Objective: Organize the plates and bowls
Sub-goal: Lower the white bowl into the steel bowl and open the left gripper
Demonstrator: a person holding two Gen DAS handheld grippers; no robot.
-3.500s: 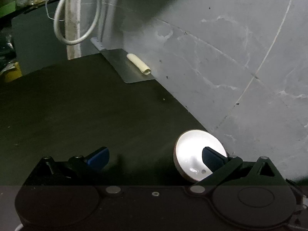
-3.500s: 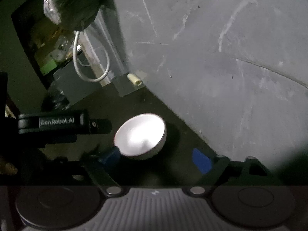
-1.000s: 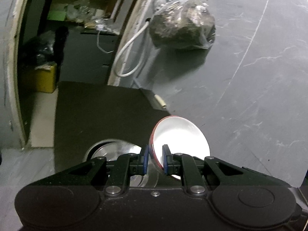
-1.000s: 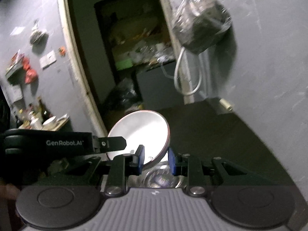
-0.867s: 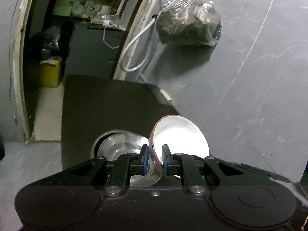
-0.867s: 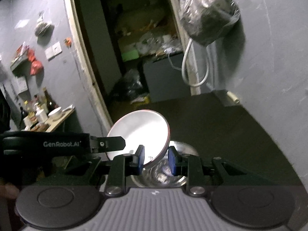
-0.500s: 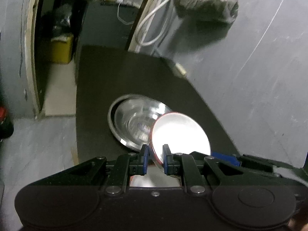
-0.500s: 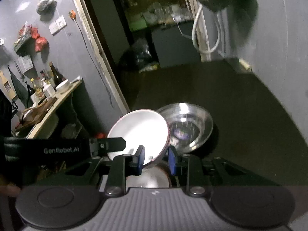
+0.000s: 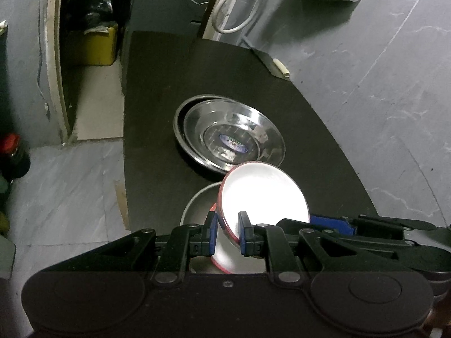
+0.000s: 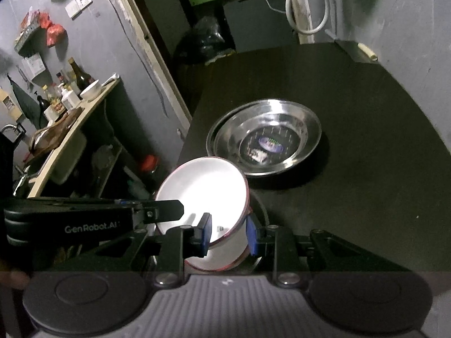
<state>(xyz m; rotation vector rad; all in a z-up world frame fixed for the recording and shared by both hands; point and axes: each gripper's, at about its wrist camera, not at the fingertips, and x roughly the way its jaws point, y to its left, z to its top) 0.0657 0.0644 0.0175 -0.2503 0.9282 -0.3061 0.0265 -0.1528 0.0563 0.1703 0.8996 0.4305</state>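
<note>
Both grippers hold one white bowl with a red rim [image 9: 265,200] [image 10: 203,188], tilted, low over the black table [image 9: 157,112]. My left gripper [image 9: 227,233] is shut on its near rim. My right gripper [image 10: 228,235] is shut on the rim as well. In the left wrist view the right gripper's blue fingertip [image 9: 332,224] shows at the bowl's right side. In the right wrist view the left gripper's finger [image 10: 169,211] reaches the bowl from the left. A second white dish [image 9: 197,205] lies right under the bowl, mostly hidden. Two nested steel plates [image 9: 229,138] [image 10: 265,140] sit just beyond.
The grey wall [image 9: 380,98] runs along the table's right side. The table's left edge drops to the floor, where a red-capped bottle [image 9: 11,152] stands. A yellow box [image 9: 95,45] sits in the doorway. A counter with bottles [image 10: 70,93] is at the left.
Both grippers have sunk and tipped downward with the bowl. The steel plates have come fully into view beyond it, and a white dish has appeared under the bowl.
</note>
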